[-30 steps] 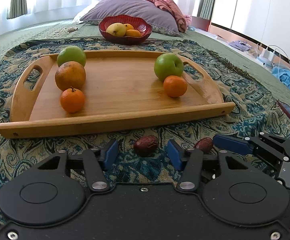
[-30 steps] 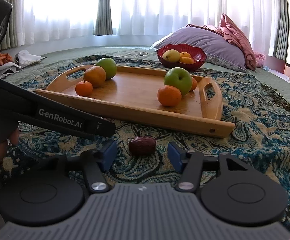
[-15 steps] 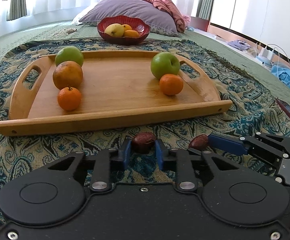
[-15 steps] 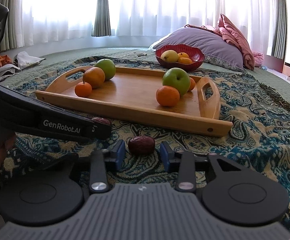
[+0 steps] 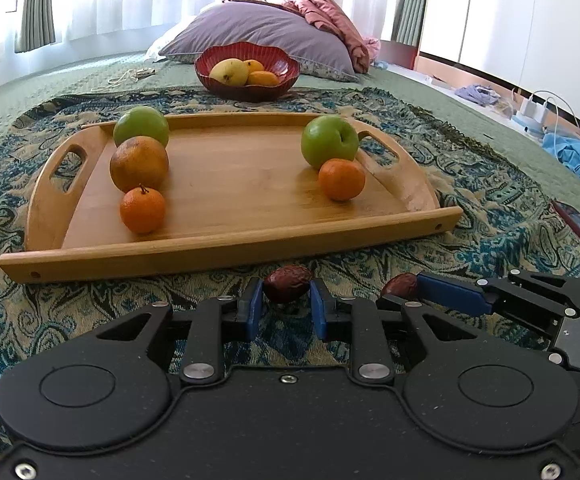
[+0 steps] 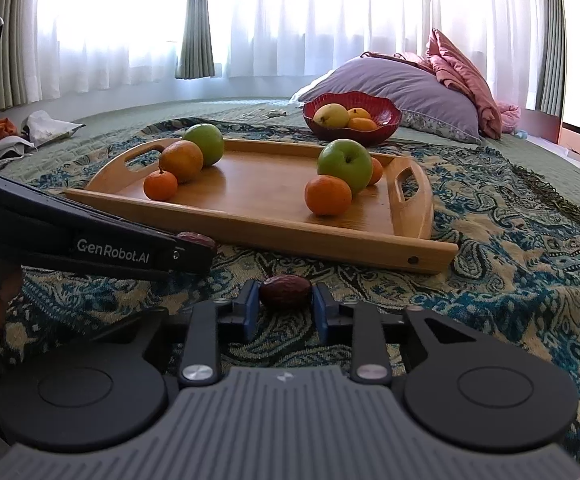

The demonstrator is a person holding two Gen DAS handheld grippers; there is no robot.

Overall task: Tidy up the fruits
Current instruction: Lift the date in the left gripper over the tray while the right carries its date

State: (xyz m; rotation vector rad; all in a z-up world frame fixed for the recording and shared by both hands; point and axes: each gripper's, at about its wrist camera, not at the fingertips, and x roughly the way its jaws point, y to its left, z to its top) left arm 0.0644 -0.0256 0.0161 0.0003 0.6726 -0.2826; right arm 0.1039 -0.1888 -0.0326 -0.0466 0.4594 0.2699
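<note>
My left gripper is shut on a dark red date just in front of the wooden tray. My right gripper is shut on a second date; it also shows in the left wrist view. The tray holds two green apples, a large orange and mandarins. A third mandarin sits behind the right apple. The left gripper's date shows in the right wrist view.
A red bowl with yellow and orange fruit stands behind the tray, with pillows beyond it. The tray lies on a patterned blue cloth. Clothes and cables lie at the right.
Both grippers have closed from wide open onto their dates. Each has lifted slightly, so the tray looks a little lower and nearer.
</note>
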